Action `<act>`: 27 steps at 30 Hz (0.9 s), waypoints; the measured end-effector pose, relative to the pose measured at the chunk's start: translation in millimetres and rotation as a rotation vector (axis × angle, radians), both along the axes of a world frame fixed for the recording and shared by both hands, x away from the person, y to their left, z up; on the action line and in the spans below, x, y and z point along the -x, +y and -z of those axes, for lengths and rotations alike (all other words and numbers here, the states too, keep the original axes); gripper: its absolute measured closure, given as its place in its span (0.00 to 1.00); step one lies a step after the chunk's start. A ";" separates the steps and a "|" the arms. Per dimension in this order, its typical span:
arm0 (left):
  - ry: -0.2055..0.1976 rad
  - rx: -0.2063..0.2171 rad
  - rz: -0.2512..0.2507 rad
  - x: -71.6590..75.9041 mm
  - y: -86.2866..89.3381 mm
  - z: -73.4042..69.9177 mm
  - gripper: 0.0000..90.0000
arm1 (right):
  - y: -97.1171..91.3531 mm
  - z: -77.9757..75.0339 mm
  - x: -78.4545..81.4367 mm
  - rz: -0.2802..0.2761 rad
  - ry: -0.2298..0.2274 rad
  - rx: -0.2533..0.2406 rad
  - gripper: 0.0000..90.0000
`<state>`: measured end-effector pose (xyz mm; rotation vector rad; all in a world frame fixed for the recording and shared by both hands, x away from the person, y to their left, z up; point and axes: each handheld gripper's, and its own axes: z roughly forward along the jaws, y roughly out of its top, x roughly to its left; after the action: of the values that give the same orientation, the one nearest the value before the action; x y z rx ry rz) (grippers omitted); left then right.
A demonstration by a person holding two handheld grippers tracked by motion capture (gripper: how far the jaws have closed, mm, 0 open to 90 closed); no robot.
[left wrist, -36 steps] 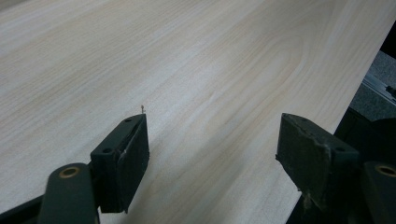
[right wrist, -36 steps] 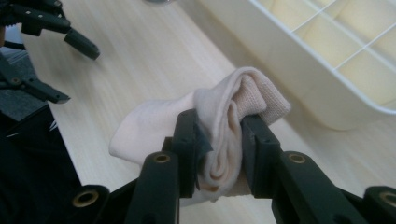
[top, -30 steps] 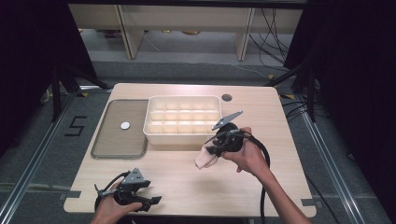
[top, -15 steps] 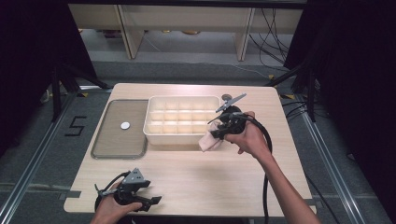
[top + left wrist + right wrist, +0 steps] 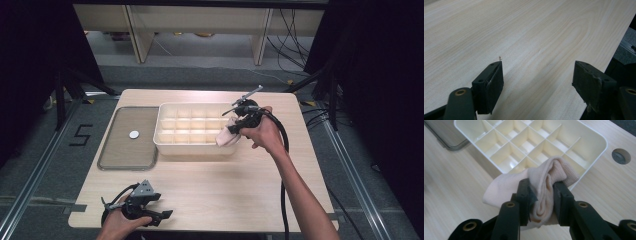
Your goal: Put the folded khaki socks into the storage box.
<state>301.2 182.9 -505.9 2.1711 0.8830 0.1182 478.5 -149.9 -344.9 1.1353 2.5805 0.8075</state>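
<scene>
I'm looking at a pale wooden surface [image 5: 210,175] ringed by dark curtains. My right claw [image 5: 235,127] is pinching a folded beige sock [image 5: 541,185] above the divided tray [image 5: 190,142], at its 3 o'clock corner. My left claw [image 5: 162,216] is gaping empty at 7 o'clock, partly cropped.

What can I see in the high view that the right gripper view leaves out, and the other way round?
The high view alone takes in the whole table, the left gripper resting open near its front edge, and the white disc on the grey lid. The right gripper view alone shows, close up, the right gripper with its jaws pinching the folds of the rolled pale sock. Both show that sock held at the near right corner of the cream divided tray.
</scene>
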 end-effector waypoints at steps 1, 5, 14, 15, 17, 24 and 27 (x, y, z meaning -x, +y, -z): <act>0.000 0.001 0.000 0.1 0.0 0.0 0.27 | 0.1 1.1 -3.7 0.005 -0.001 -0.004 0.78; 0.001 0.009 -0.006 0.9 -0.5 -0.6 0.27 | 1.5 8.8 -18.7 0.026 -0.001 0.015 0.78; 0.003 0.003 0.001 0.1 0.3 -0.1 0.27 | 6.5 32.6 -45.2 0.070 0.016 0.077 0.78; 0.004 0.005 0.001 0.1 0.2 0.0 0.27 | 6.4 34.0 -46.4 0.069 0.024 0.078 0.78; 0.005 0.008 0.000 0.1 0.0 0.5 0.27 | 6.0 36.9 -48.6 0.074 0.018 0.093 0.78; 0.003 0.002 0.002 0.2 0.1 0.1 0.27 | 7.3 45.2 -52.0 0.082 0.007 0.154 0.78; 0.003 -0.001 0.004 0.3 0.2 0.0 0.27 | 11.7 48.3 -52.6 0.074 -0.004 0.185 0.78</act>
<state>300.9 183.1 -506.0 2.1745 0.8799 0.1139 531.1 -138.2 -393.3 1.1637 2.5315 0.5412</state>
